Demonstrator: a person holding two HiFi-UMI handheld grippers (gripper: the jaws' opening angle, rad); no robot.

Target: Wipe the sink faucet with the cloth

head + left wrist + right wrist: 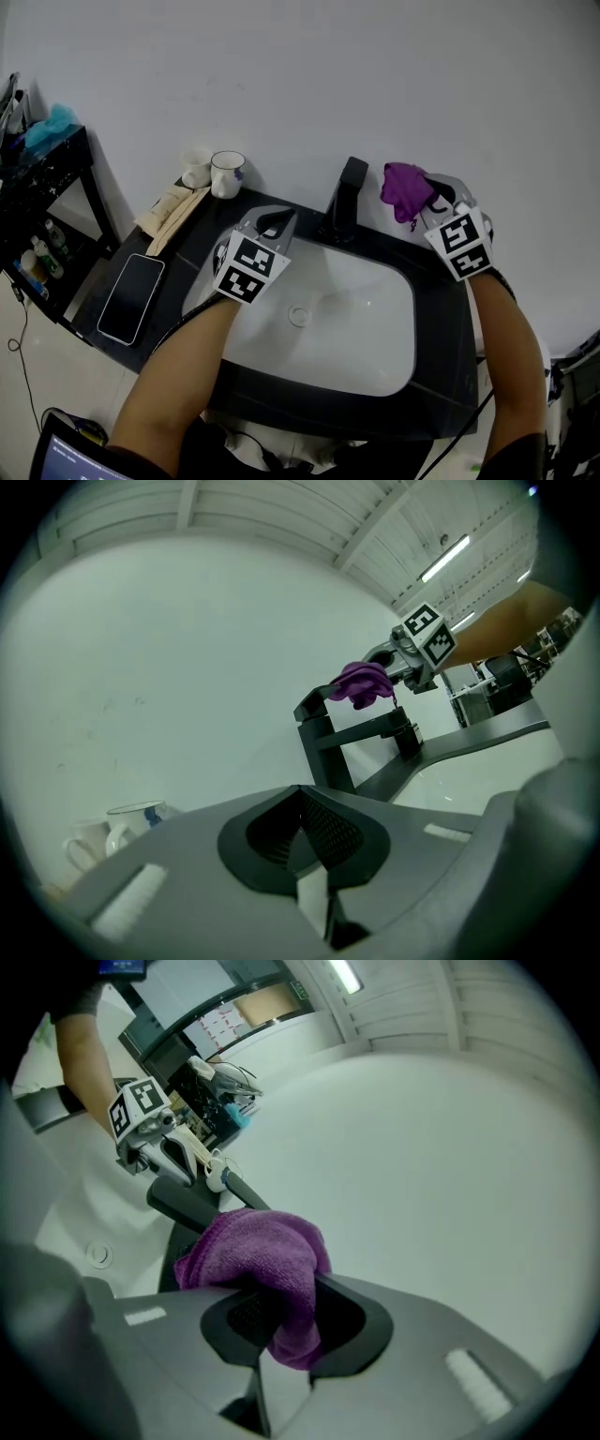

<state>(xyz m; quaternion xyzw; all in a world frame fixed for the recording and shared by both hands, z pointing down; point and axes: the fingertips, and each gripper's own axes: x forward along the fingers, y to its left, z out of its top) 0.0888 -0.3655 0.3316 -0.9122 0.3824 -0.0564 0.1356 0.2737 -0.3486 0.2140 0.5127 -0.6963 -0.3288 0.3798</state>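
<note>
Your dark counter point(187, 251) carries a white sink point(361, 328) below both tools. The black faucet point(345, 197) stands just ahead of your left tool point(309, 841), whose jaws are pressed together on nothing. Your right tool point(281, 1316) clamps the purple cloth point(253, 1251), bunched close beside the faucet's top; contact isn't clear. A phone point(131, 298) lies left of the left tool, and two mugs point(227, 173) stand beyond it.

White mug point(196, 168), blue-patterned mug point(227, 174), dark phone point(131, 298), black side shelf point(70, 155) holding bottles point(42, 255)
</note>
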